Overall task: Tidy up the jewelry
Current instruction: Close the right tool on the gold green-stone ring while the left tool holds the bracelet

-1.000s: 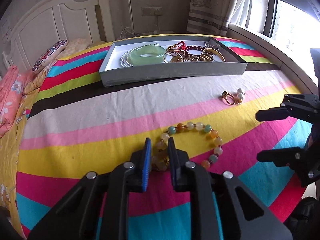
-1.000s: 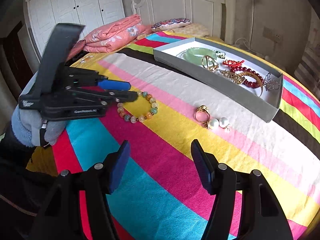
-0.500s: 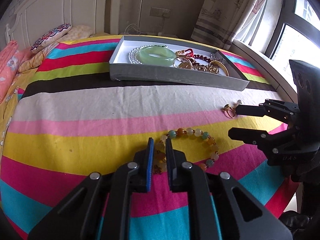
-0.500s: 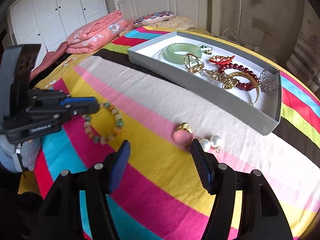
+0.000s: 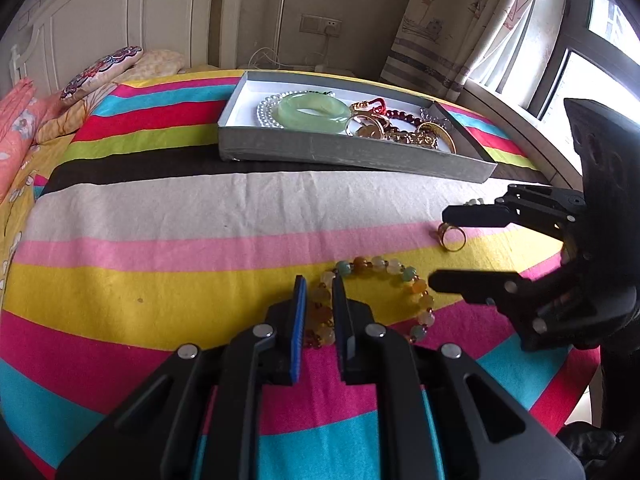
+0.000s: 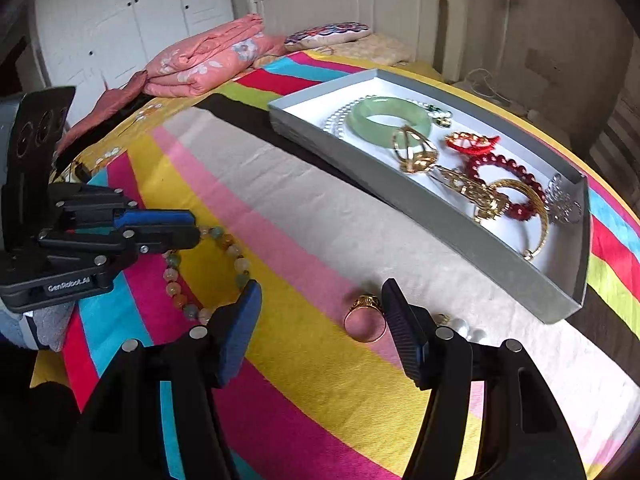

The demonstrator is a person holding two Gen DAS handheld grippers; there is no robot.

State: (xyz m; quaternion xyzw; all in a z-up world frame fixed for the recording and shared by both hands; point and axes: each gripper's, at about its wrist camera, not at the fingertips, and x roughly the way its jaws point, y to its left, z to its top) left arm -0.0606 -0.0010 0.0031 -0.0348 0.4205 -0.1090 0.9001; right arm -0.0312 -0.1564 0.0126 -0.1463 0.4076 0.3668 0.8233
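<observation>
The right gripper (image 6: 320, 320) has swung in, spread, beside the gold ring (image 6: 365, 318); the left gripper (image 5: 318, 300) pinches the beaded bracelet (image 5: 384, 272). Both await the grey tray (image 5: 352, 152), upper centre.

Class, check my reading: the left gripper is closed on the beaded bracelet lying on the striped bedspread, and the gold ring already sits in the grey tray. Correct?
Not quite. The gold ring lies on the striped bedspread, outside the grey tray, as the right wrist view shows. The left gripper is indeed closed on the beaded bracelet.

Black fingers (image 6: 404, 330), blue pads (image 5: 299, 320)
</observation>
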